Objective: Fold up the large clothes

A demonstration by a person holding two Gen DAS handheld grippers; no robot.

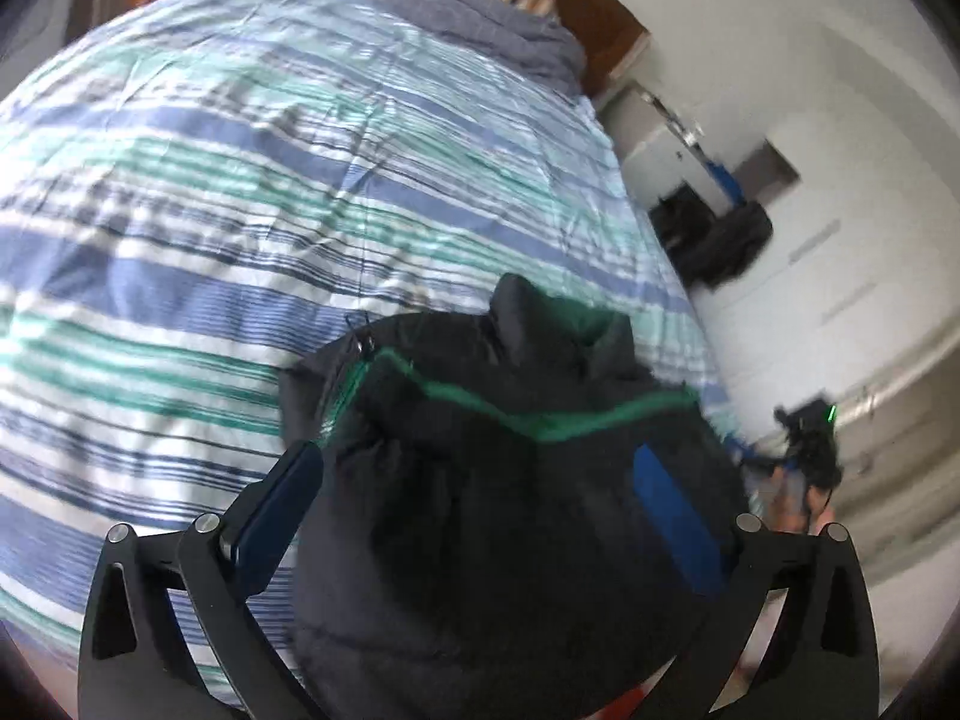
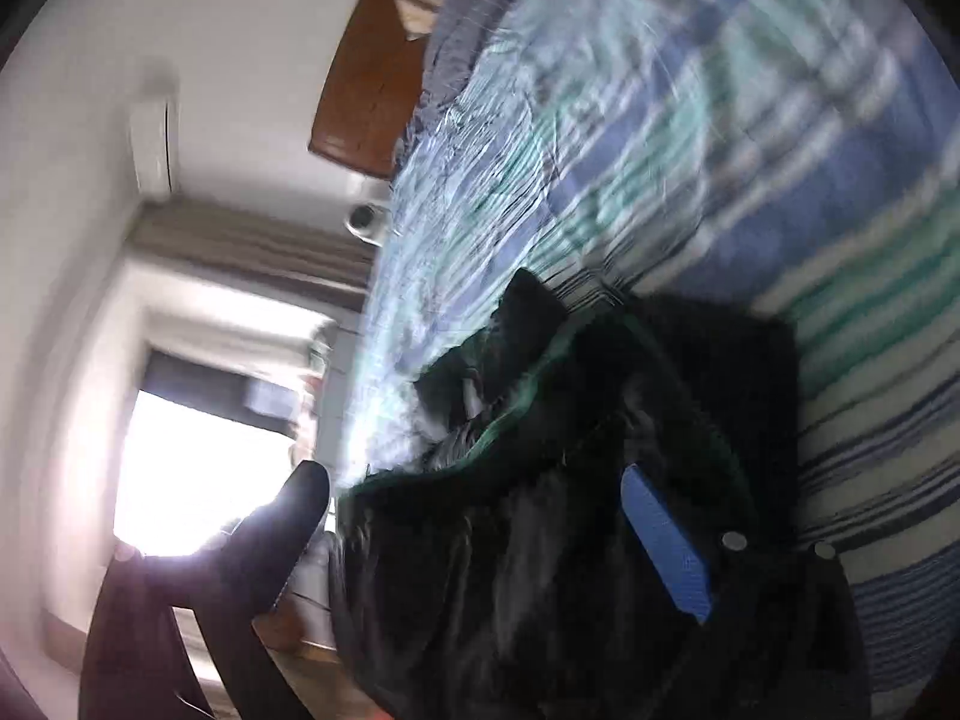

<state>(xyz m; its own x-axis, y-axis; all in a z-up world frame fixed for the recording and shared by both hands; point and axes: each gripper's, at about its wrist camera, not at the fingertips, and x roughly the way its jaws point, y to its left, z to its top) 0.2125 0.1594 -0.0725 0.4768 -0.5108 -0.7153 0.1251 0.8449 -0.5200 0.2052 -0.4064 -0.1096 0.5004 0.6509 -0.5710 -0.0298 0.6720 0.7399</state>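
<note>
A black garment with green trim [image 1: 498,468] lies bunched near the edge of a bed with a blue, white and green striped cover [image 1: 240,210]. My left gripper [image 1: 480,480] is wide open, its blue-padded fingers [image 1: 282,498] on either side of the garment. In the right wrist view the same black garment [image 2: 570,480] fills the space between the fingers of my right gripper [image 2: 486,498], which is also wide open. The right gripper shows small in the left wrist view [image 1: 810,444], beside the bed. Both views are blurred.
A wooden headboard [image 1: 600,6] and a grey blanket [image 1: 510,36] are at the far end of the bed. Dark bags [image 1: 714,234] stand on the floor by a white wall. A bright window [image 2: 198,468] and an air conditioner [image 2: 156,144] show in the right wrist view.
</note>
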